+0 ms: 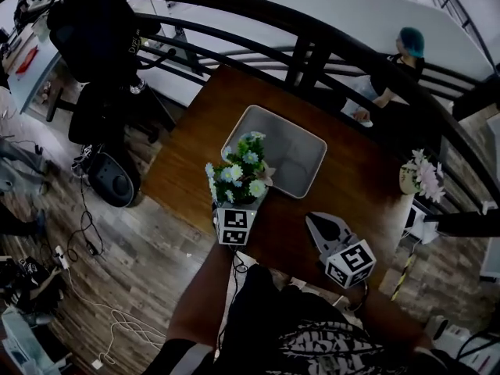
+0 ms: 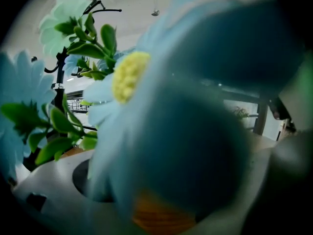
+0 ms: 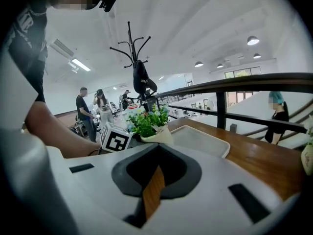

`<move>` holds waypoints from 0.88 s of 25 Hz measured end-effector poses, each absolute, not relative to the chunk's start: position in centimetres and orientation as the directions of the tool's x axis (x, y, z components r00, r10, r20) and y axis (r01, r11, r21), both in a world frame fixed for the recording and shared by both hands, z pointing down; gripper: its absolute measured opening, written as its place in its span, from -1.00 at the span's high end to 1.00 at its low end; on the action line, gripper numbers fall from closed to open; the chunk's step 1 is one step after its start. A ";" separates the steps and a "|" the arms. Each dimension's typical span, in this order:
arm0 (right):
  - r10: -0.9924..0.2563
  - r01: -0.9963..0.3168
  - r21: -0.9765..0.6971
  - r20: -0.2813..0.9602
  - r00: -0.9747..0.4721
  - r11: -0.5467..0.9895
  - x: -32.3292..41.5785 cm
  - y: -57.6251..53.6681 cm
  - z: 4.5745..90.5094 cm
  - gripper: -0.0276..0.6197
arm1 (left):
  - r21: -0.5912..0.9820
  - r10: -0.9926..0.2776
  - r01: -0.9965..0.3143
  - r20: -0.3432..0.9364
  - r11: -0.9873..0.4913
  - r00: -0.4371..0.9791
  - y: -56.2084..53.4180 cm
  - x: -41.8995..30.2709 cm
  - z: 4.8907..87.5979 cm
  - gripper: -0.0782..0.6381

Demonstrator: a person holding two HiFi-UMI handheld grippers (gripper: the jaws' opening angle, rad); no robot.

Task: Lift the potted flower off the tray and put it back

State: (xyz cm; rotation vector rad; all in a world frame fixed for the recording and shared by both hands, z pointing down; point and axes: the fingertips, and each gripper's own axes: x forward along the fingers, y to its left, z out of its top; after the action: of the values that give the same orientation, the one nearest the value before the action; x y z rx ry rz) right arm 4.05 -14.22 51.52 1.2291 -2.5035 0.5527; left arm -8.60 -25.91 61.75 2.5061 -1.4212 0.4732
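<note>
Blurred pale-blue petals fill most of the left gripper view. One yellow centre and some glossy green leaves of the potted flower (image 2: 128,75) are sharp, but the jaw tips are lost behind the blur. Only smooth white jaw bodies and a patch of wood grain between them show at the bottom.

In the head view the left gripper (image 1: 240,207) meets the potted flower (image 1: 238,180) at the tray's near-left corner. Its cube bears a black-and-white square marker, and its jaws appear closed on the pot's base, which the blooms mostly cover. The right gripper view shows the cream, cone-shaped pot (image 3: 157,135) just beside the tray rim. Whether it rests on the wood or hangs clear cannot be told.

The tray (image 1: 301,143) is a grey, matte, rounded rectangle on the dark wooden table (image 1: 207,127). The right gripper (image 1: 316,219) lies on the table just right of the tray's near edge, with a square marker on its cube too. Its white jaws (image 3: 156,153) are drawn nearly together, leaving a thin slit of wood visible and nothing between them.

Well right of the tray, a second pot of pinkish flowers (image 1: 420,176) stands at the table's edge, partly cut by the black railing (image 1: 328,33).
</note>
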 end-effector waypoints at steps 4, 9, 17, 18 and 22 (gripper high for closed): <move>-0.725 -0.835 -0.212 0.419 -0.546 0.507 5.4 -14.1 51.1 0.94 | 0.020 -0.781 -0.844 0.369 -0.536 0.504 -28.6 -7.3 60.6 -0.63; -0.762 -0.864 -0.199 0.409 -0.501 0.461 7.4 -15.4 51.1 0.94 | 0.020 -0.749 -0.813 0.377 -0.581 0.545 -31.9 -4.6 62.7 -0.63; -0.800 -0.884 -0.180 0.376 -0.467 0.431 7.9 -18.9 50.7 0.94 | 0.010 -0.725 -0.792 0.394 -0.611 0.564 -35.6 -2.8 64.0 -0.63; -0.804 -0.885 -0.180 0.370 -0.465 0.429 7.9 -19.2 50.7 0.94 | 0.008 -0.725 -0.791 0.394 -0.612 0.565 -35.9 -2.6 64.2 -0.63; -0.811 -0.887 -0.183 0.360 -0.462 0.424 7.3 -20.0 50.3 0.94 | -0.006 -0.721 -0.792 0.417 -0.611 0.553 -36.6 -2.8 65.6 -0.63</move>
State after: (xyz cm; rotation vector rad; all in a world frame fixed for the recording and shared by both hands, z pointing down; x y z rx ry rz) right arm 7.33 -20.04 50.29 1.4915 -2.4615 0.5158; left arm -2.81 -36.62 65.60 2.6033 -1.2821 0.5727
